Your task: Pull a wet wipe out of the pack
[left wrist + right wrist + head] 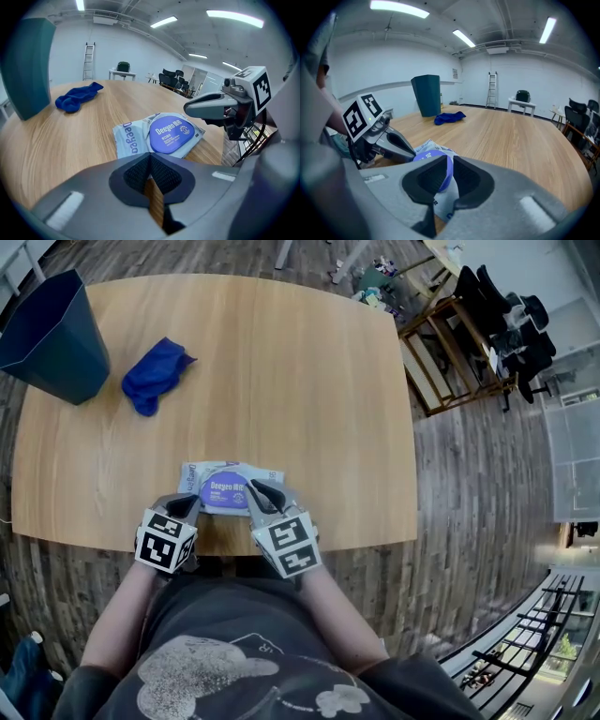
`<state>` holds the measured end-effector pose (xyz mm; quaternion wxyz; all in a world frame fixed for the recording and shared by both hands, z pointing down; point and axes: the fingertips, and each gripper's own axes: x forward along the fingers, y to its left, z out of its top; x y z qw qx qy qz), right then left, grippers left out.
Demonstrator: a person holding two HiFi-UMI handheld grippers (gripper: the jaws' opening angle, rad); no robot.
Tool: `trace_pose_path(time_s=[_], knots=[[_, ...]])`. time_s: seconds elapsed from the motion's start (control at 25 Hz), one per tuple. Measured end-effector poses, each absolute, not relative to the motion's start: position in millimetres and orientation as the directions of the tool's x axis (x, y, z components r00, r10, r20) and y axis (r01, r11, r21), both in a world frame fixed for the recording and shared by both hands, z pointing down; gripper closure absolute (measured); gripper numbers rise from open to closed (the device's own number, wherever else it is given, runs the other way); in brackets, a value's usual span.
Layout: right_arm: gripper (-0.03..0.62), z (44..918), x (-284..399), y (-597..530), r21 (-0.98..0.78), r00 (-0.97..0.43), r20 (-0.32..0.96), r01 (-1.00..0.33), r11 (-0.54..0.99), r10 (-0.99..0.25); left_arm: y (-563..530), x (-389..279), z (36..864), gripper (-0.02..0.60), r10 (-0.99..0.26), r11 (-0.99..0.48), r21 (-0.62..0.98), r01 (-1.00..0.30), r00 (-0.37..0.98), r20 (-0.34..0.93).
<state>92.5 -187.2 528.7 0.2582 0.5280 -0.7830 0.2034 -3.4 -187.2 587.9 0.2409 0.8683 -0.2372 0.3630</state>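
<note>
Pack (pixel 199 474) sits just ahead-right of left tongs (pixel 181 506) (closed, empty). Right tongs (pixel 266 493) slightly parted over its right end, gripping nothing.

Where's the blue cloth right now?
The cloth lies far left on the table in the head view, just right of the bin, far from the wipe pack.

wipe pack (pixel 202 474): near corners behind jaws | lid (pixel 171 135): small print unreadable
</note>
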Motion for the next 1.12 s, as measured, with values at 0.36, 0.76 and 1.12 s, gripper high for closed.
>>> trace_pose_path(time_s=[0.36,0.76,1.12], knots=[[0.311,554,53,-180,0.026,-0.438,0.735,-0.745,0.667,-0.518,-186,-3,589,0.563,-0.234,-0.751,0.260,-0.607,0.613,0.755],[0.261,579,42,-184,0.114,-0.408,0.762,-0.680,0.724,-0.503,-188,-3,591,0.563,-0.216,-0.739,0.281,-0.612,0.611,0.762],[0.263,582,44,-185,0.037,-0.452,0.767,-0.677,0.735,-0.455,-187,-2,591,0.563,-0.217,-0.746,0.274,-0.607,0.611,0.762]])
